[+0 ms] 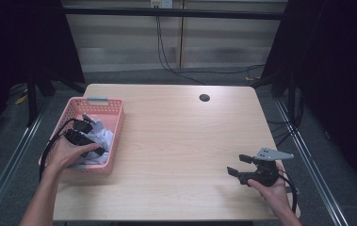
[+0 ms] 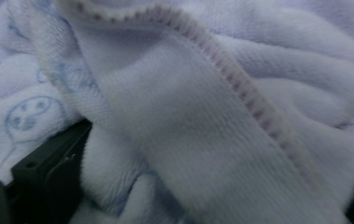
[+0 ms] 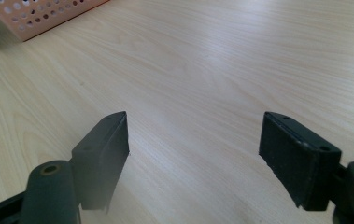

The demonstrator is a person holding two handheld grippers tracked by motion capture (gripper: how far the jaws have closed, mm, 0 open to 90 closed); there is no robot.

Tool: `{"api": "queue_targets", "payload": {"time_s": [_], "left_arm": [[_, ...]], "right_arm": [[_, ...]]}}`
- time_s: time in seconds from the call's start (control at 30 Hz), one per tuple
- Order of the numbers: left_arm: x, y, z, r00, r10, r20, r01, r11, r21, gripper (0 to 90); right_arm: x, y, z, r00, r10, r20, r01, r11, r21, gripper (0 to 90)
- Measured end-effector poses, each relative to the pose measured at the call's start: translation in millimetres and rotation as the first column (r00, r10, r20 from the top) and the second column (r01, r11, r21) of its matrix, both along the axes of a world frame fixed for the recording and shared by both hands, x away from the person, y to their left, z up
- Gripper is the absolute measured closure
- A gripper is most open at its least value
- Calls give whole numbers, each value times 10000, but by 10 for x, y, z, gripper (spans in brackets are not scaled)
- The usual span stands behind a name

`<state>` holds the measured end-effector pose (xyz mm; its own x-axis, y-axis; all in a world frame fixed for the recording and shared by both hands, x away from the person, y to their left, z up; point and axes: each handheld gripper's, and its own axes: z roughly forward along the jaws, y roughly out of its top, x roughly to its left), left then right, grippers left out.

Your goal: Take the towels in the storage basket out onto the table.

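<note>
A white fleece cloth [image 1: 101, 137] with a pink stitched edge and faint blue prints lies bunched in a pink perforated basket [image 1: 117, 123] at the table's left. My left gripper [image 1: 86, 128] reaches down into that basket. In the left gripper view its jaws stand wide apart and the cloth [image 2: 202, 116] bulges between them, pressed close against the left gripper [image 2: 219, 163]. My right gripper [image 1: 236, 164] hovers low over bare wood at the front right, open. Nothing lies between the jaws of the right gripper [image 3: 195, 140].
The light wooden table [image 1: 181, 136] has a round cable hole [image 1: 204, 98] near its far edge. A corner of the basket [image 3: 39, 14] shows far off in the right gripper view. Dark curtains flank the table, and cables trail on the floor behind it.
</note>
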<state>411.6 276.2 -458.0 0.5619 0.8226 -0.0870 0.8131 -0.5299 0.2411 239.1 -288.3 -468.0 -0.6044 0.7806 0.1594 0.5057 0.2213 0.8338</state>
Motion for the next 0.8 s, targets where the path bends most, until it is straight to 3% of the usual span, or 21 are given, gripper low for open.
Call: {"api": "queue_targets", "payload": {"time_s": [0.1, 0.37, 0.5, 0.53, 0.6, 0.73, 0.77, 0.8], "left_arm": [[33, -56, -25, 9994, -193, -278, 200, 9995, 239, 0], [53, -45, -104, 9954, -329, -900, 334, 9994, 46, 0], [111, -152, -144, 9891, -431, -1406, 570, 9937, 962, 0], [111, -152, -144, 9891, -431, -1406, 570, 9937, 962, 0], [157, -198, -154, 9829, -163, -1834, 400, 9912, 1260, 0], [163, -225, -141, 9801, 38, -1987, 231, 9909, 1327, 47], [157, -238, -129, 9786, 164, -2052, 116, 9909, 1342, 103], [160, -236, -115, 9784, -34, -2067, 292, 9921, 1218, 131]], "right_arm": [[24, 0, -8, 10000, 17, -52, -18, 10000, -42, 237], [23, 21, -18, 9996, 166, -239, -170, 9997, -179, 219], [28, 19, -29, 9988, 239, -426, -248, 9995, -203, 208], [28, 19, -29, 9988, 239, -426, -248, 9995, -203, 208], [19, 21, -27, 9985, 326, -439, -333, 9993, -146, 208], [3, 22, -33, 9979, 420, -488, -428, 9990, -161, 208], [7, 17, -38, 9978, 398, -537, -403, 9992, -76, 211], [10, 13, -37, 9980, 378, -516, -385, 9992, -122, 212]]}}
